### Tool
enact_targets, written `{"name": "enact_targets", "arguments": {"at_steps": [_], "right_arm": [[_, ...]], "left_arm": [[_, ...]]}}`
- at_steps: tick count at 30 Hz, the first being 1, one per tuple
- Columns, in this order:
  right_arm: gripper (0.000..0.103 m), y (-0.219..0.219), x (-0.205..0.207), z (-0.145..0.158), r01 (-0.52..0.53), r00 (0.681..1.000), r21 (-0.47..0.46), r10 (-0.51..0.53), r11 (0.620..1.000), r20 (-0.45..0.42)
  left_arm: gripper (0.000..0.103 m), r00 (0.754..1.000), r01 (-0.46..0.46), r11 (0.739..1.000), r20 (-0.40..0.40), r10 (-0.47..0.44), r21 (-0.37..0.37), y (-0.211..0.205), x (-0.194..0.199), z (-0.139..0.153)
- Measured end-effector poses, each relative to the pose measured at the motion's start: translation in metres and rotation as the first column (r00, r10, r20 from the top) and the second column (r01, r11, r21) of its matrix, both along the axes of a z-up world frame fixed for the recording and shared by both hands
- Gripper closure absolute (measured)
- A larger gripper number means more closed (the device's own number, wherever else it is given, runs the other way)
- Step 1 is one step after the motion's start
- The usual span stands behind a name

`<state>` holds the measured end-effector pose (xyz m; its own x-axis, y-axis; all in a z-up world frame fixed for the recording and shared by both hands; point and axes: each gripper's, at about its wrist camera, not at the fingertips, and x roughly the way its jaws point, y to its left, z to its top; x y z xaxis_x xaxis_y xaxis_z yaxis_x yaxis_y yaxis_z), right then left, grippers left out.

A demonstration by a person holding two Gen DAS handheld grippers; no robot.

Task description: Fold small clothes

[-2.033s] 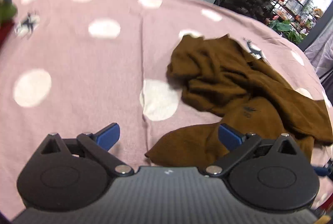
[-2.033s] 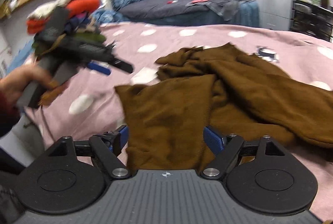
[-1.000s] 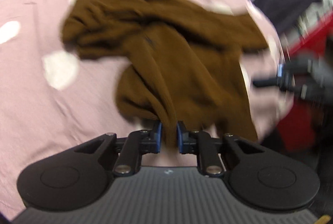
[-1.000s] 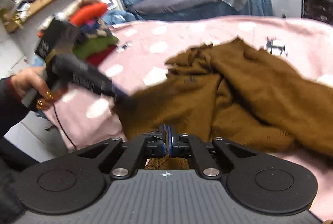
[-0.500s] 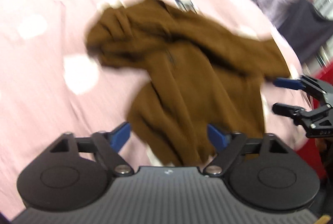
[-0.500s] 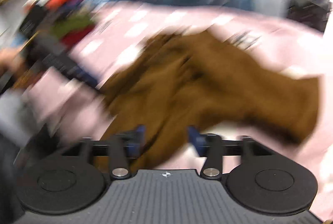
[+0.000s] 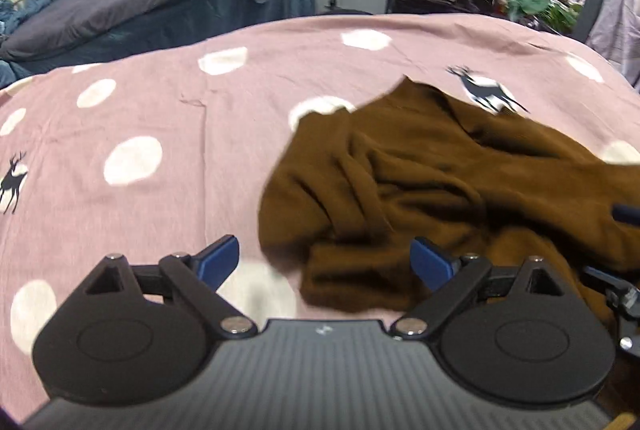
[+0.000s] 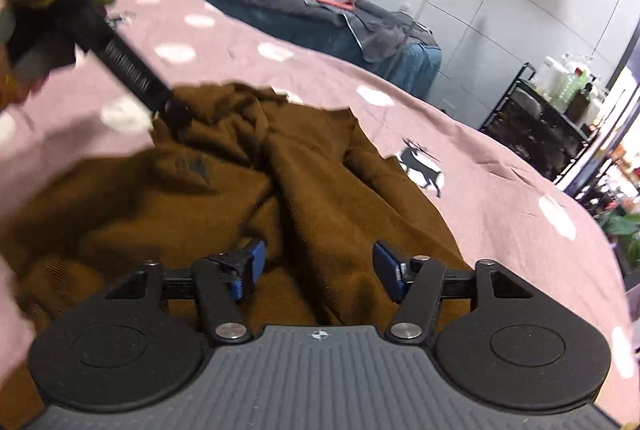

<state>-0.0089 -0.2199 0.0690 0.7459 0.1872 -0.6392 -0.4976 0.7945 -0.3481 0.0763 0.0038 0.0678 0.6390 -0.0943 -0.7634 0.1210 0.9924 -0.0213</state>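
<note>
Released since a second ago, brown sweater (image 7: 432, 186) is lying crumpled on pink spotted bedsheet (image 7: 160, 102). Left gripper (image 7: 326, 260) is opening wide, sweater's near edge between its pads, ungripped. Right gripper (image 8: 316, 270) is narrowing slightly, hovering over sweater, holding nothing.

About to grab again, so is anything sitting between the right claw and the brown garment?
Nothing visible does. The right claw hangs directly over the crumpled brown garment, jaws closing but apart and not pressing the cloth.
</note>
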Motion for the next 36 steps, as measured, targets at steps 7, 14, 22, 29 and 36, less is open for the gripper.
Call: {"name": "enact_targets", "arguments": {"at_steps": [7, 14, 22, 29, 36], "right_arm": [[0.097, -0.01, 0.014, -0.005, 0.101, 0.994, 0.093, -0.096, 0.991, -0.059], [0.103, -0.054, 0.003, 0.037, 0.185, 0.973, 0.194, -0.207, 0.963, 0.101], [0.1, -0.188, 0.023, 0.08, 0.518, 0.821, 0.321, -0.566, 0.793, 0.074], [0.049, -0.141, 0.01, 0.044, 0.359, 0.926, 0.297, -0.378, 0.885, 0.005], [0.009, -0.023, 0.008, 0.01, 0.047, 0.997, 0.063, -0.051, 0.997, 0.051]], "left_arm": [[0.058, 1.0, -0.001, 1.0, -0.029, 0.001, -0.004, -0.007, 0.043, -0.024], [0.079, 0.992, -0.065, 0.997, 0.114, 0.06, 0.041, 0.023, 0.045, 0.012], [0.08, 0.933, -0.345, 0.934, 0.144, 0.331, 0.091, 0.127, 0.059, 0.037], [0.074, 0.873, -0.487, 0.868, 0.08, 0.481, 0.094, 0.188, 0.047, 0.036], [0.006, 0.979, -0.206, 0.976, 0.004, 0.206, 0.074, 0.109, -0.002, 0.022]]}}
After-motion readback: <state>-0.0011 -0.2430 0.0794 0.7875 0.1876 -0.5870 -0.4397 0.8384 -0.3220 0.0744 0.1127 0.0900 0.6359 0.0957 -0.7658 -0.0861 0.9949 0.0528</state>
